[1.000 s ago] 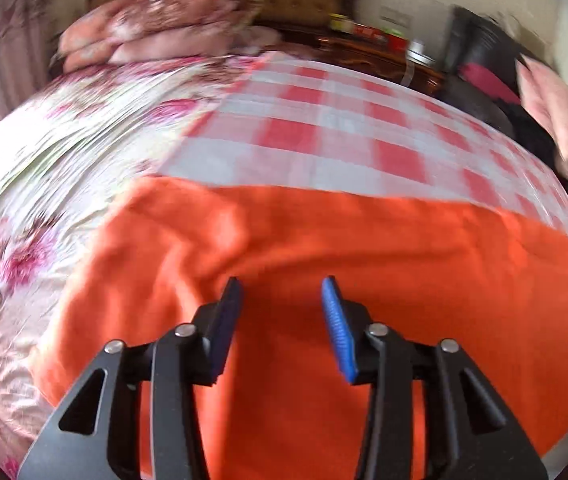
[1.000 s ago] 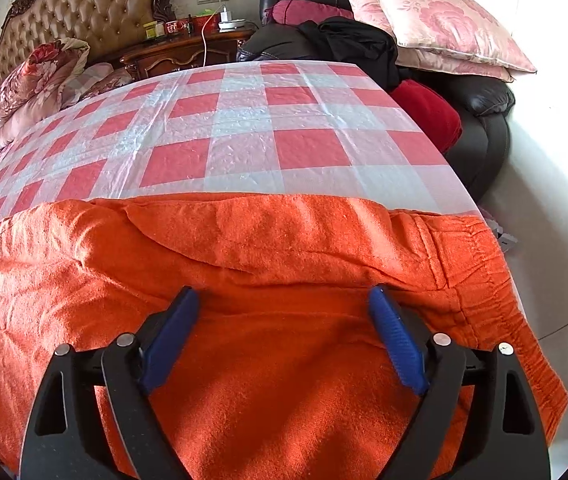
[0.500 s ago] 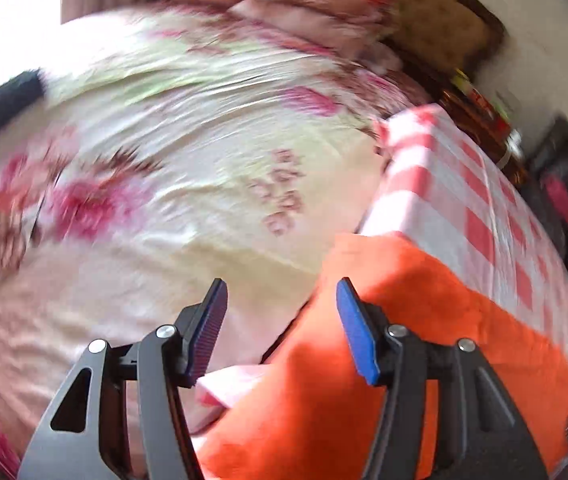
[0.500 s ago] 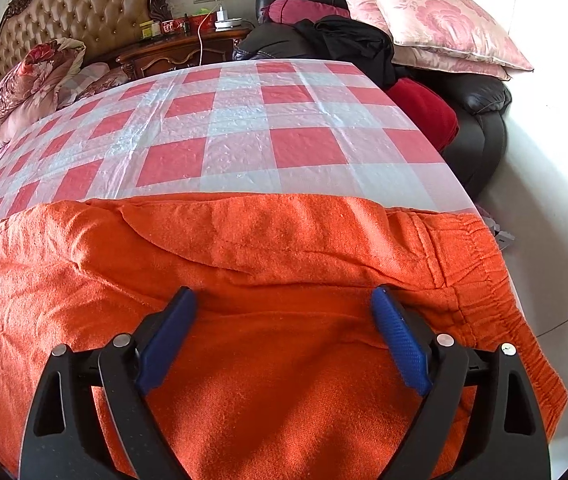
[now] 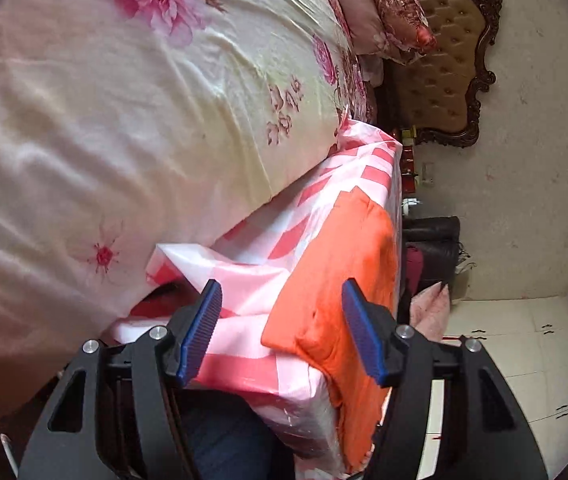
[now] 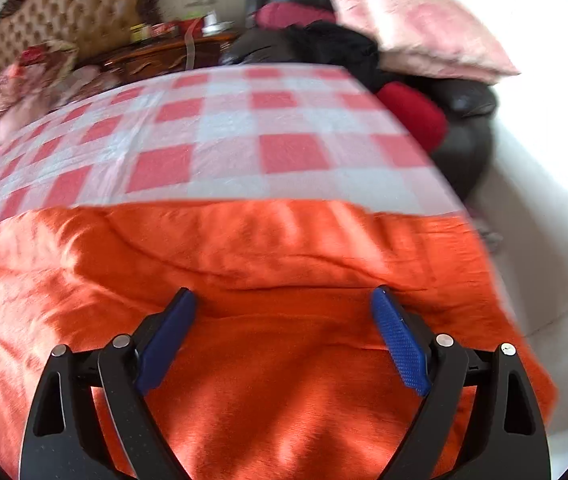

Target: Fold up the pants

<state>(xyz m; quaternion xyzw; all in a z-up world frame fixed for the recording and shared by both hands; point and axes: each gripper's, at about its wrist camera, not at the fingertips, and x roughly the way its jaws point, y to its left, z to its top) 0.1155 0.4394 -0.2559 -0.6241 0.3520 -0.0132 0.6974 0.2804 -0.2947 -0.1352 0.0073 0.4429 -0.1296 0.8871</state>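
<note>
Orange pants (image 6: 267,280) lie spread across a red-and-white checked cloth (image 6: 223,144) on a table. My right gripper (image 6: 284,312) is open just above the pants, jaws wide, holding nothing. In the left wrist view the scene is rolled on its side. My left gripper (image 5: 279,316) is open at the table's end, by the end of the pants (image 5: 344,272) that hangs over the table edge. It holds nothing.
A floral bedsheet (image 5: 123,100) lies beside the table, with a padded headboard (image 5: 440,60) and pillows. A black sofa (image 6: 460,128) with a pink cushion (image 6: 412,28) and dark clothes stands past the table's far right corner. A wooden nightstand (image 6: 163,52) is behind.
My left gripper has swung off the top of the pants to the table's left end and rolled sideways. My right gripper has shifted slightly over the pants; its view is blurred.
</note>
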